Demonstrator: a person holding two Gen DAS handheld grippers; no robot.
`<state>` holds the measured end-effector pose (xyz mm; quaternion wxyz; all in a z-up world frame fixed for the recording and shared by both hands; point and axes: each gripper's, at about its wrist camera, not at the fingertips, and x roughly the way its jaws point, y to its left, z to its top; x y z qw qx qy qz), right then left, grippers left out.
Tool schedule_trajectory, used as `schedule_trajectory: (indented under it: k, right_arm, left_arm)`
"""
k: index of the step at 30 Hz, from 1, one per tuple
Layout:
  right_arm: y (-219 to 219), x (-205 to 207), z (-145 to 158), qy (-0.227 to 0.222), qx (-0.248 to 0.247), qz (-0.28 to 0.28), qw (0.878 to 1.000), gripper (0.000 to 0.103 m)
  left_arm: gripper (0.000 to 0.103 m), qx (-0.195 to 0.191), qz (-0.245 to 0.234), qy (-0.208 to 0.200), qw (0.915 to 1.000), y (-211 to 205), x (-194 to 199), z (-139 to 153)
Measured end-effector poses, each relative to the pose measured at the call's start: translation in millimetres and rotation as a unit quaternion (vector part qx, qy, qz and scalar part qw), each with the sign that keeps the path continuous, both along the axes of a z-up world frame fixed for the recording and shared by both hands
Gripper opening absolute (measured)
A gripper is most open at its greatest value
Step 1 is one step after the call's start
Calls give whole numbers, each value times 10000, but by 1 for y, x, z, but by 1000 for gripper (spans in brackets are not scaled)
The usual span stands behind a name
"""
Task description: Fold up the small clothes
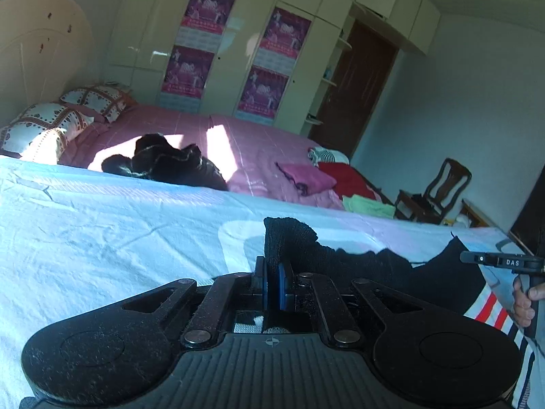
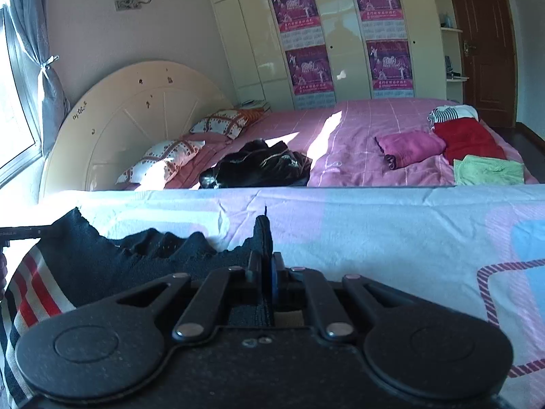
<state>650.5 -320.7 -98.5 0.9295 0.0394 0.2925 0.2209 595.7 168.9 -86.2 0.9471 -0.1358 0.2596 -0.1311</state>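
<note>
A small dark knit garment (image 1: 340,255) with red, white and dark striped trim (image 1: 490,310) lies on the light blue sheet (image 1: 102,231). My left gripper (image 1: 272,283) is shut on one raised corner of it. My right gripper (image 2: 267,272) is shut on the opposite corner of the same garment (image 2: 102,259), whose edge sags between the two. The striped trim shows at the left of the right wrist view (image 2: 30,293). Each view shows the other gripper's handle at its edge, with the hand on it visible in the left wrist view.
Beyond the sheet is a pink bed (image 2: 357,126) with a black jacket (image 2: 262,167), pillows (image 2: 163,160), folded pink (image 2: 408,148), red (image 2: 466,139) and green (image 2: 487,170) clothes. A wardrobe (image 2: 340,34), door (image 2: 483,44) and chair (image 1: 436,194) stand behind.
</note>
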Motion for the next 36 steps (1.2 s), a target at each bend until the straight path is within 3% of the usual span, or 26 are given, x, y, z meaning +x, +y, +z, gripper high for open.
schedule_trajectory:
  k: [4,8,10,14,18,19,21,22,23,25,27,28,31,36]
  right_arm:
    - [-8,10,-3,7,47,-247,9997,6]
    - [-5,25,-26,430,-163,-362,9983,6]
    - [-4,25,-36,467,-159,-372,9981,6]
    - [-3,25,-38,461,-181,-380,9981,6]
    - [9,25,-34,435,-570,-240,9971,10]
    - [11,24,-31,471,-625,-217,9967,13]
    - [10,20,-21,436,-689,-267,9963,36]
    - [9,15,-16,313,-704,-333,9965,43]
    - [8,6,-8,82,-681,-351,9970,47]
    - [10,-8,4,-240,-677,-204,9972,39]
    - [22,-14,11,-294,-710,-11,9970,4]
    - [34,-14,12,-227,-730,81,9970,2]
    - [76,-6,5,152,-559,431,9974,2]
    - [131,10,-18,898,-604,684,9918,8]
  left_arm:
    - [5,82,229,183,9995,5,8,-10]
    - [6,327,344,793,9957,1,24,-38]
    - [6,166,400,803,9958,5,26,-41]
    - [7,318,373,805,9955,1,28,-40]
    - [11,474,380,864,9944,-4,29,-35]
    - [15,545,378,890,9938,-7,28,-32]
    - [41,705,412,902,9926,-9,25,-22]
    - [66,794,474,809,9924,-10,20,-16]
    - [81,897,529,648,9924,-11,14,-8]
    - [82,1050,623,336,9920,-14,0,10]
    - [80,860,377,68,9956,-26,-9,26]
    - [73,741,88,36,9972,-38,-9,31]
    - [71,819,-686,142,9942,-92,3,31]
    - [71,779,-1247,621,9872,-151,26,2]
